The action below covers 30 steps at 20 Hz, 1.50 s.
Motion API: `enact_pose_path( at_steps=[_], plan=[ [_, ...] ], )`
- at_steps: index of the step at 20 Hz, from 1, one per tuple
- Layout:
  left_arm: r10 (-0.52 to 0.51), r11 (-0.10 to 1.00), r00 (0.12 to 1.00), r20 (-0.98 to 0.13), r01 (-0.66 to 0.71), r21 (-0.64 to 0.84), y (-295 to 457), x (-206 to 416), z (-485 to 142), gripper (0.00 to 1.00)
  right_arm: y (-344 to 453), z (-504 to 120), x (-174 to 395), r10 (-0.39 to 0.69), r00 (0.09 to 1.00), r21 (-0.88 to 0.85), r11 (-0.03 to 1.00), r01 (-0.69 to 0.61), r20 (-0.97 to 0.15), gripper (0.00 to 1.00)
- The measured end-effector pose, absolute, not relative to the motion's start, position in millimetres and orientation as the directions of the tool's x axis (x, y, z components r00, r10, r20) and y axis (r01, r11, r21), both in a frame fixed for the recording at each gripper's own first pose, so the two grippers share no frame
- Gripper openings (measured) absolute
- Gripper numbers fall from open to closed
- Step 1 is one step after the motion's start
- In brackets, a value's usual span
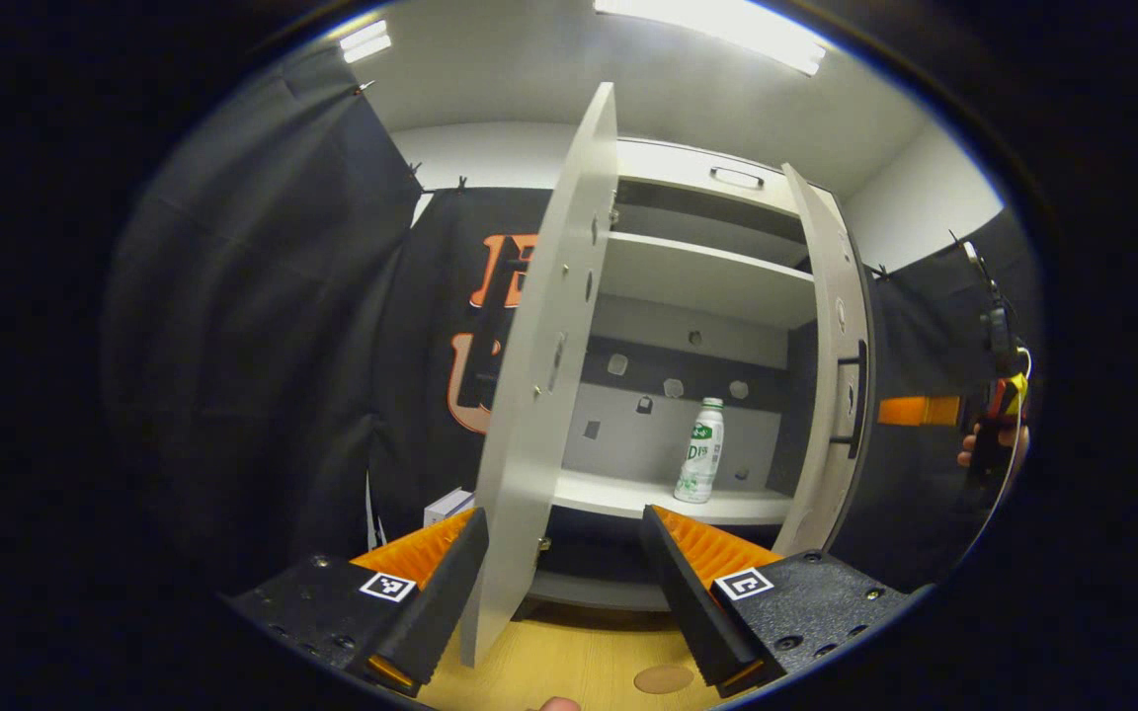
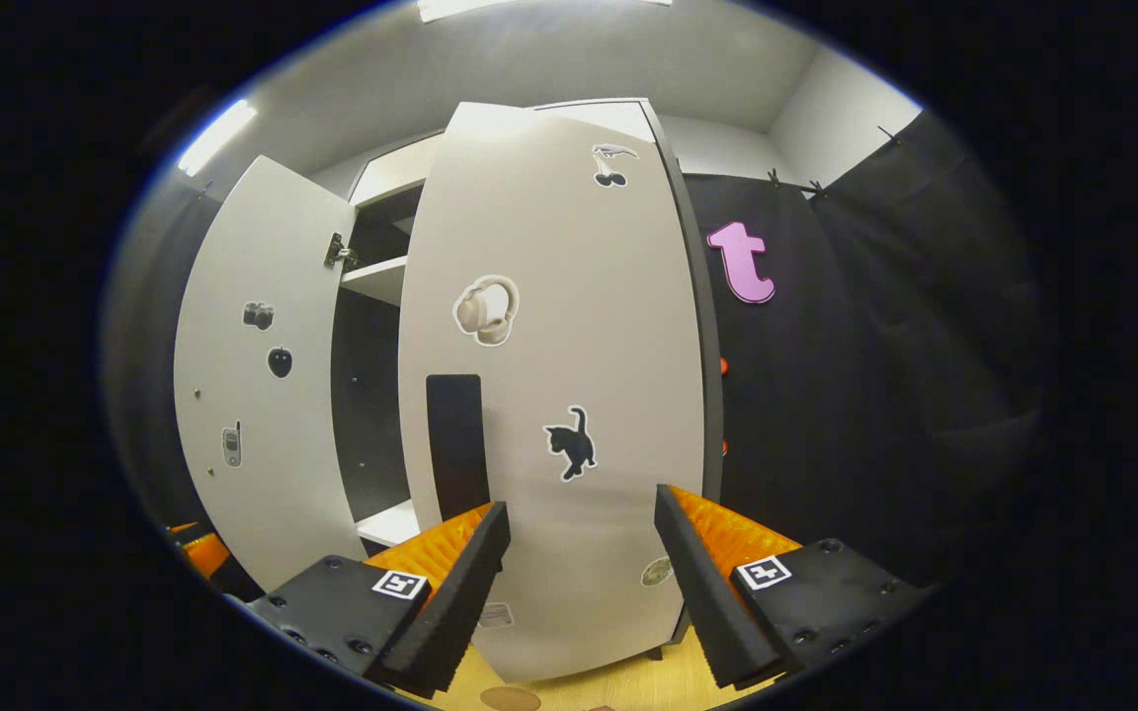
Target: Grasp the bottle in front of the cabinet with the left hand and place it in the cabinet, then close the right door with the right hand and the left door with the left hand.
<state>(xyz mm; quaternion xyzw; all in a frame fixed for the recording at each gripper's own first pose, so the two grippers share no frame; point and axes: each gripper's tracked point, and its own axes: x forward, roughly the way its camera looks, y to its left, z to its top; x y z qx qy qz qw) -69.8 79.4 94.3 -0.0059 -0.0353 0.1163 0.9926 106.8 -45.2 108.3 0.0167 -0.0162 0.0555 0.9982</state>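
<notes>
I see the white plastic bottle with the green label (image 1: 700,450) standing upright on the pale cabinet's lower shelf (image 1: 628,494). My left gripper (image 1: 561,592) is spread apart, straddling the left door's edge (image 1: 539,375). My right gripper (image 2: 579,592) gapes empty before the sticker-covered right door (image 2: 569,326), partly swung in.

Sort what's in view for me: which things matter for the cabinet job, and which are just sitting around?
For the job:
- bottle, upright on the cabinet shelf
- left door, open
- right door, partly swung in
- left gripper and right gripper, both open

Just lying about:
- small white box on the floor beside the cabinet
- stickers on the doors
</notes>
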Motion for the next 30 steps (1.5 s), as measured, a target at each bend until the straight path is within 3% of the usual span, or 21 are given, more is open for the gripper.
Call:
enact_pose_path(
  at_steps=[8, 11, 24, 25, 26, 27, 30],
  plan=[
    [0.445, 0.892, 0.88, 0.167, -0.451, 0.0, 176.9, -80.4, 170.1, 0.94, -50.1, 71.6, 71.1, 0.107, 0.994, 0.027, 0.994, -0.108, 0.015, 0.98],
    [0.508, 0.853, 0.849, 0.148, -0.519, 0.051, 205.8, -70.6, 178.0, 0.94, -57.5, 59.2, 57.1, 0.093, 0.996, 0.055, 0.994, -0.093, 0.003, 0.98],
    [0.457, 0.874, 0.874, 0.167, -0.476, 0.097, 206.9, -7.6, 193.9, 0.92, -108.3, 44.1, 31.2, -0.038, 0.999, 0.11, 0.993, 0.039, -0.009, 0.98],
    [0.447, 0.879, 0.879, 0.168, -0.466, 0.1, 203.4, -7.6, 193.1, 0.96, -111.3, 44.2, 31.5, -0.043, 0.999, 0.111, 0.993, 0.043, -0.006, 0.98],
    [0.44, 0.882, 0.883, 0.164, -0.459, 0.106, 200.8, -7.1, 194.4, 0.89, -113.4, 44.7, 32.2, -0.045, 0.999, 0.112, 0.993, 0.045, -0.003, 0.89],
    [0.437, 0.883, 0.884, 0.163, -0.457, 0.109, 198.8, -8.0, 193.5, 0.92, -115.7, 45.1, 33.1, -0.046, 0.999, 0.113, 0.993, 0.046, -0.001, 0.98],
    [0.438, 0.884, 0.883, 0.168, -0.457, 0.095, 186.9, -8.7, 192.9, 0.92, -120.9, 42.9, 35.8, -0.038, 0.999, 0.119, 0.992, 0.038, -0.005, 0.98]
  ],
)
